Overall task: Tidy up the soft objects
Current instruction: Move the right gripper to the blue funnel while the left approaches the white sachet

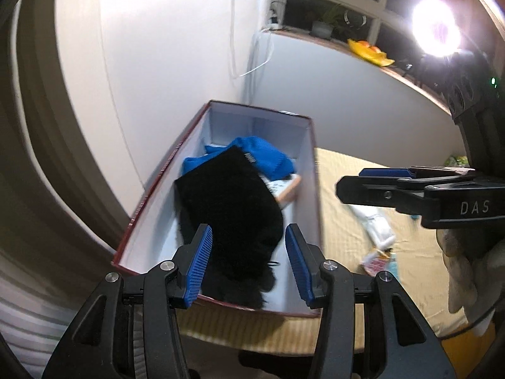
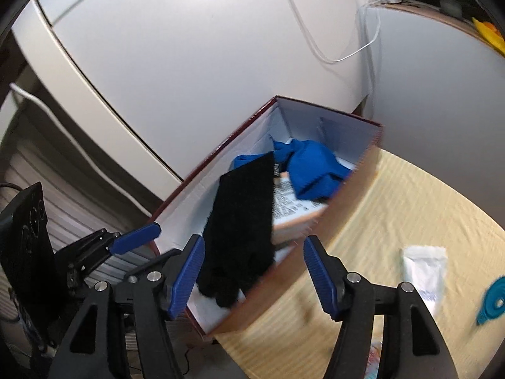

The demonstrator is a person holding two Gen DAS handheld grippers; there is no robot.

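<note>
An open dark-red box point(image 1: 151, 189) with a white inside stands on the yellow cloth. In it lie a black glove point(image 1: 230, 208), a blue cloth point(image 1: 262, 154) and a printed packet point(image 1: 284, 189). My left gripper point(image 1: 249, 259) is open just above the glove's finger end and holds nothing. My right gripper point(image 2: 252, 274) is open over the box's near corner point(image 2: 252, 303) and empty; the glove point(image 2: 243, 221) and blue cloth point(image 2: 312, 167) show beyond it. The right gripper also shows from the side in the left wrist view point(image 1: 372, 186).
A white packet point(image 2: 426, 271) and a teal round object point(image 2: 495, 300) lie on the yellow cloth point(image 2: 394, 208) right of the box. A small colourful packet point(image 1: 378, 259) lies nearby. White walls stand close behind the box. A bright lamp point(image 1: 435, 28) glares at upper right.
</note>
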